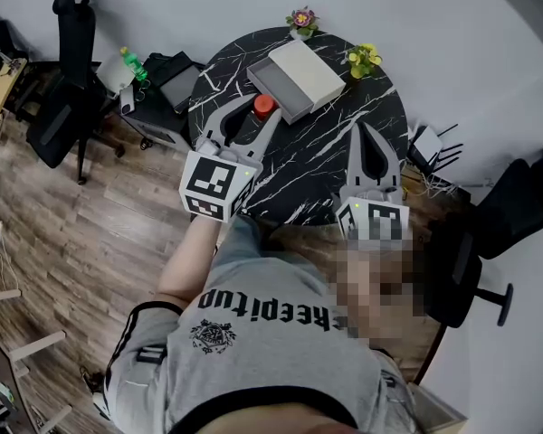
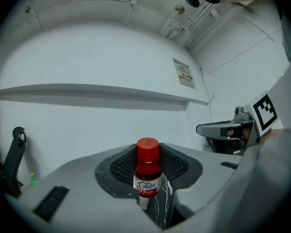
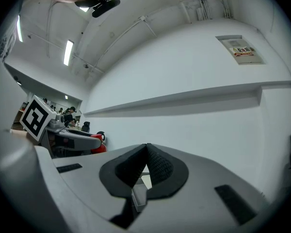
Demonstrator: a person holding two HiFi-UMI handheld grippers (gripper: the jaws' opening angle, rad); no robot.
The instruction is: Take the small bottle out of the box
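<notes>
The small bottle [image 1: 263, 106] has a red cap and a dark body with a white label. It stands upright between the jaws of my left gripper [image 1: 251, 112], which is shut on it and held level above the black marble table [image 1: 326, 161]. In the left gripper view the bottle [image 2: 148, 171] sits between the ribbed pads. The flat grey-and-white box [image 1: 295, 79] lies just beyond it at the table's far side. My right gripper [image 1: 367, 129] hovers over the table's right part, its pads [image 3: 153, 166] meeting with nothing between them. From there I see the red cap [image 3: 100, 147] at the left.
Two small flower pots [image 1: 300, 20] [image 1: 364, 60] stand at the table's far rim. A side stand with a green bottle [image 1: 134, 64] and a black office chair [image 1: 68, 89] are at the left. Another black chair [image 1: 502, 220] is at the right.
</notes>
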